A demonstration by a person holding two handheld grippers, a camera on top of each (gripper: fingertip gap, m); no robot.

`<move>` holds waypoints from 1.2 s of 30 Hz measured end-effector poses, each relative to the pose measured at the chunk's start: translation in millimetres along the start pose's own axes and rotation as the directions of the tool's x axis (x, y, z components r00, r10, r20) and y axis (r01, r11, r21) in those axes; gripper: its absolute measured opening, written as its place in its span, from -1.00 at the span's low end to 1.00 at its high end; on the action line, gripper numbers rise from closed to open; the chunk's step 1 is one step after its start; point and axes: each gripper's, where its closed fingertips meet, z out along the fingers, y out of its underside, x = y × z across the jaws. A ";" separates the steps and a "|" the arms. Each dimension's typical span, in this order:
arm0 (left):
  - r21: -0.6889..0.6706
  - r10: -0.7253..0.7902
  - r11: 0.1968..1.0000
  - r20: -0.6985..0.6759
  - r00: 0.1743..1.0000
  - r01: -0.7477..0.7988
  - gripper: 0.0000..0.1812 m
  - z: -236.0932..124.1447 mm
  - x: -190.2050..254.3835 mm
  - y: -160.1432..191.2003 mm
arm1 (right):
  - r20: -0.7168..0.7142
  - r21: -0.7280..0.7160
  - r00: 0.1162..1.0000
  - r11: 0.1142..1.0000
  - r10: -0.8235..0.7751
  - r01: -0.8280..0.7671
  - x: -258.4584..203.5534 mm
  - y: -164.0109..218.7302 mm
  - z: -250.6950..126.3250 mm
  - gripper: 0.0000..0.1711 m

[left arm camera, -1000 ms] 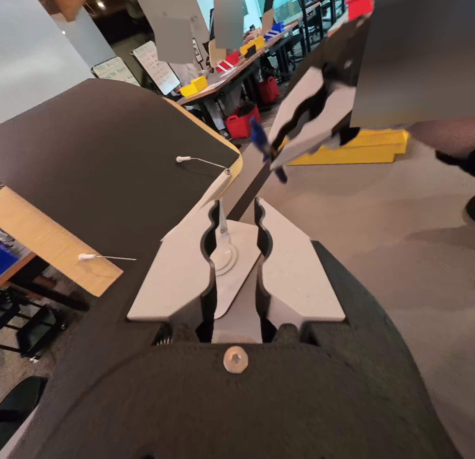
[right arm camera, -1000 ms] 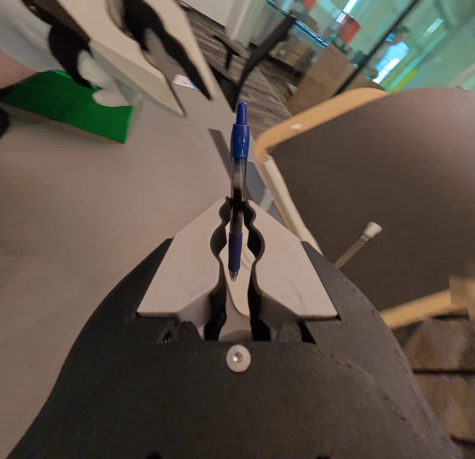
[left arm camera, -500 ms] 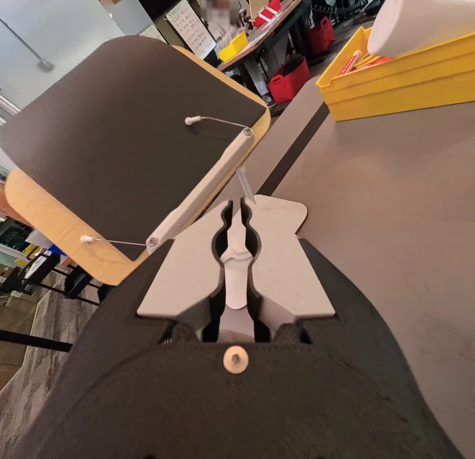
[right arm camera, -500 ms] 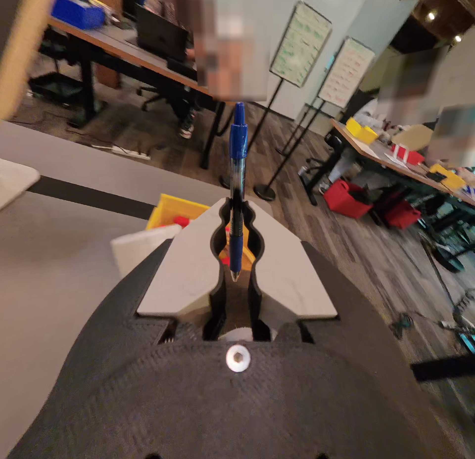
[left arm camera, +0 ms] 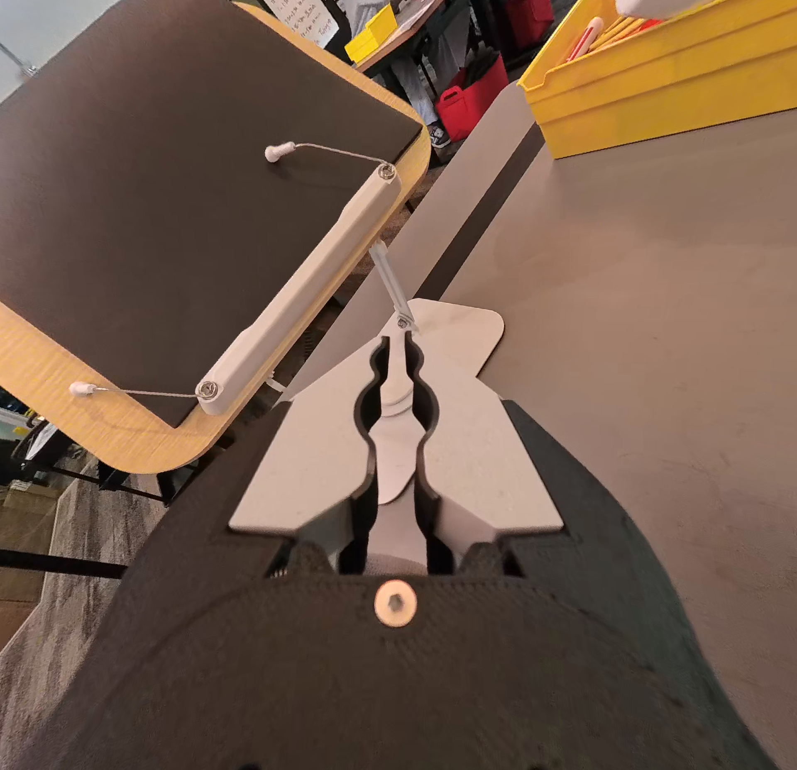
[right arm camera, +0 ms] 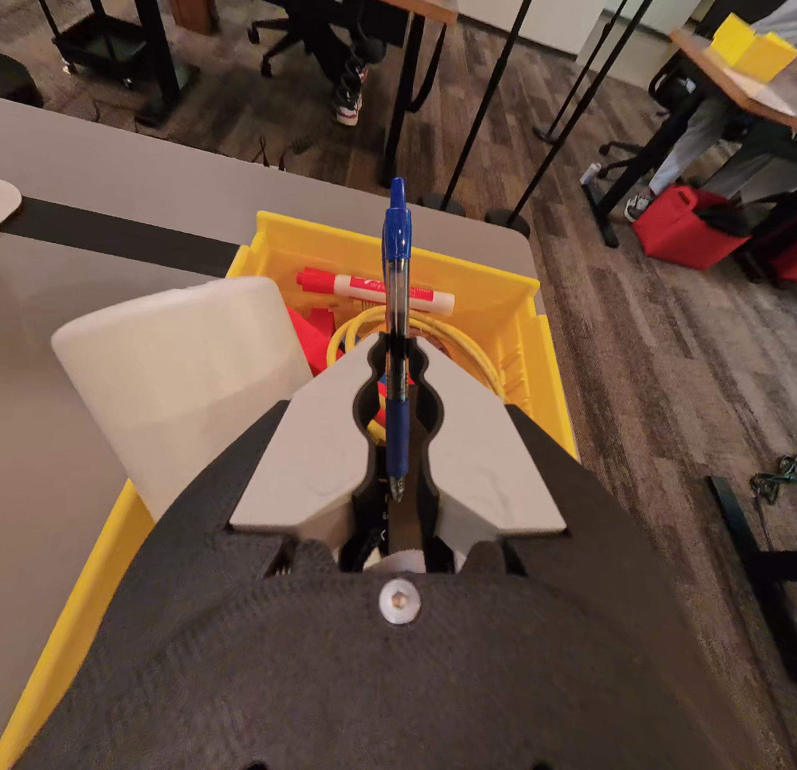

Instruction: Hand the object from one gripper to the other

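Blue pen [right arm camera: 397, 361] sits pinched in right gripper [right arm camera: 399, 352] over yellow bin [right arm camera: 524, 318]; left gripper [left arm camera: 397, 352], nearly pressed together, empty; handover looks finished, next probably release.

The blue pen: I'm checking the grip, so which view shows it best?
The right wrist view: the blue pen stands clamped between the right hand-held gripper fingers, over the yellow bin. The left wrist view shows no pen at all.
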 end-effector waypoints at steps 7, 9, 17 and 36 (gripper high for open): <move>-0.021 0.004 1.000 -0.014 1.000 -0.005 -0.94 4.4 5.2 6.6 | 0.048 0.009 0.995 0.996 0.084 -0.084 -4.2 1.5 5.1 -0.81; -0.026 0.006 1.000 -0.020 1.000 -0.007 -0.93 5.7 7.4 8.1 | 0.058 0.022 0.992 0.993 0.113 -0.115 -3.5 -0.3 4.3 -0.81; -0.023 0.001 1.000 -0.030 1.000 -0.001 -0.90 9.7 13.0 9.5 | 0.070 0.227 0.986 0.960 0.152 -0.164 4.1 -52.5 -37.2 -0.87; 0.059 0.150 0.986 0.060 0.987 -0.153 -0.87 -8.5 12.4 -41.7 | 0.322 0.606 0.827 0.771 -0.462 0.195 -262.9 -194.1 -113.8 -0.94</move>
